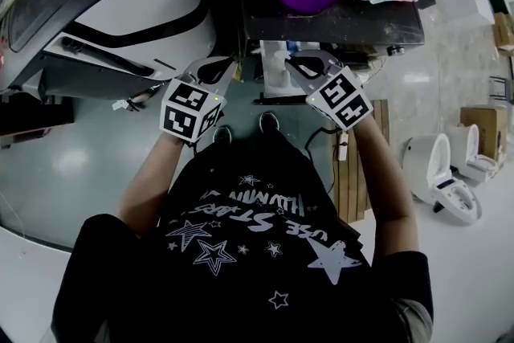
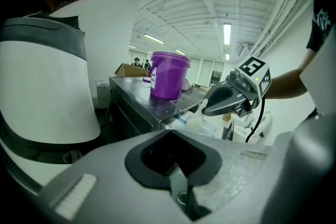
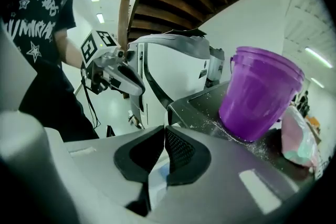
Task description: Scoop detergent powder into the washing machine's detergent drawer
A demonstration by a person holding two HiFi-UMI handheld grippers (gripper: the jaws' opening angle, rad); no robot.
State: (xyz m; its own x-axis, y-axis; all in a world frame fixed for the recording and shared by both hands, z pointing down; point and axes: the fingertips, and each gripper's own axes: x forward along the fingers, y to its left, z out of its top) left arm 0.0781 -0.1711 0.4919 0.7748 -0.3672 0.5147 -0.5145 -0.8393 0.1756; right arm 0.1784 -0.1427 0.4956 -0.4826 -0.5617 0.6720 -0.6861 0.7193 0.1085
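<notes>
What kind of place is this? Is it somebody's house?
Probably not a house. It looks more like an appliance showroom or test hall. A washing machine, loose toilets standing on the floor and a cardboard box suggest that.

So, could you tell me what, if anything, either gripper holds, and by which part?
Nothing that shows: the left gripper and right gripper both have jaws together, empty.
</notes>
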